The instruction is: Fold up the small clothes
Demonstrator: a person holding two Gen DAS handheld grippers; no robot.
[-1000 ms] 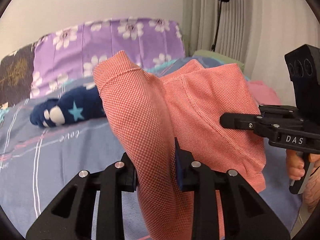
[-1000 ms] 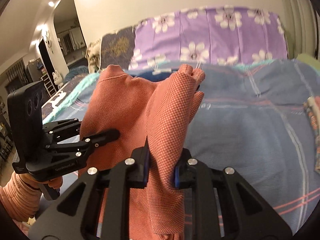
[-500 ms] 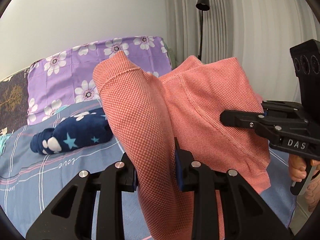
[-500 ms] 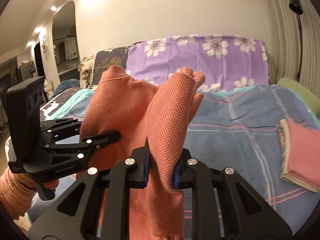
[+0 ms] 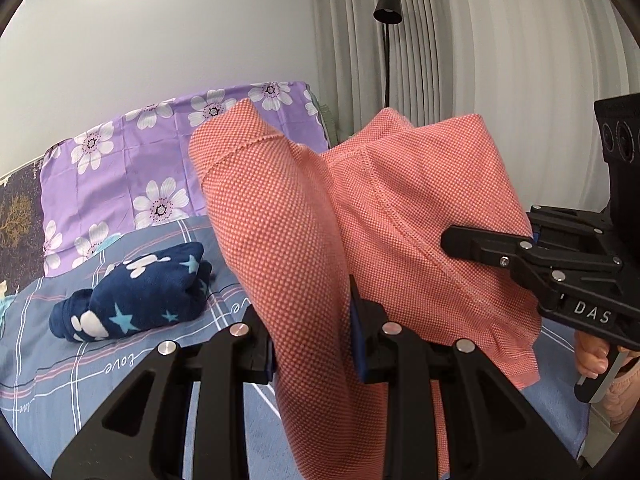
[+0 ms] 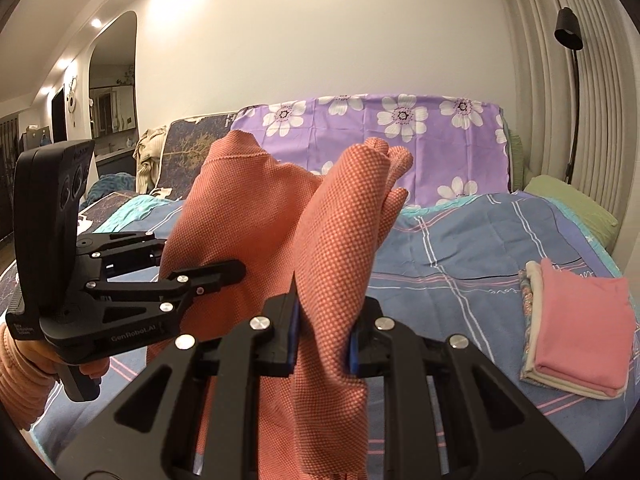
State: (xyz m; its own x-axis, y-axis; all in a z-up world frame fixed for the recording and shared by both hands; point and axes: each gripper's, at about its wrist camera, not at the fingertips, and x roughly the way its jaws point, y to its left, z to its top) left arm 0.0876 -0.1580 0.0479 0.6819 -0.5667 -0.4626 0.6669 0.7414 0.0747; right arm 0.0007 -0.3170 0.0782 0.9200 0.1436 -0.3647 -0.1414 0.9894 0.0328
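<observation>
An orange-red knit garment [image 5: 280,216] hangs in the air above the bed, held at two places. My left gripper [image 5: 312,340] is shut on one bunched edge of it. My right gripper [image 6: 322,336] is shut on another bunched edge of the garment [image 6: 340,232]. Each gripper shows in the other's view: the right one [image 5: 472,240] at the right of the left wrist view, the left one [image 6: 224,272] at the left of the right wrist view. The cloth spans between them, lifted off the blue plaid bedsheet [image 6: 460,256].
A rolled navy garment with stars [image 5: 132,296] lies on the bed at the left. A folded stack topped by pink cloth [image 6: 576,332] lies at the right. Purple flowered pillows [image 6: 400,136], a green pillow [image 6: 568,204], curtains and a black lamp [image 6: 568,32] stand behind.
Both grippers have risen with the garment, lifting it higher off the bed. More wall and pillows show, and the folded stack has come into the right wrist view.
</observation>
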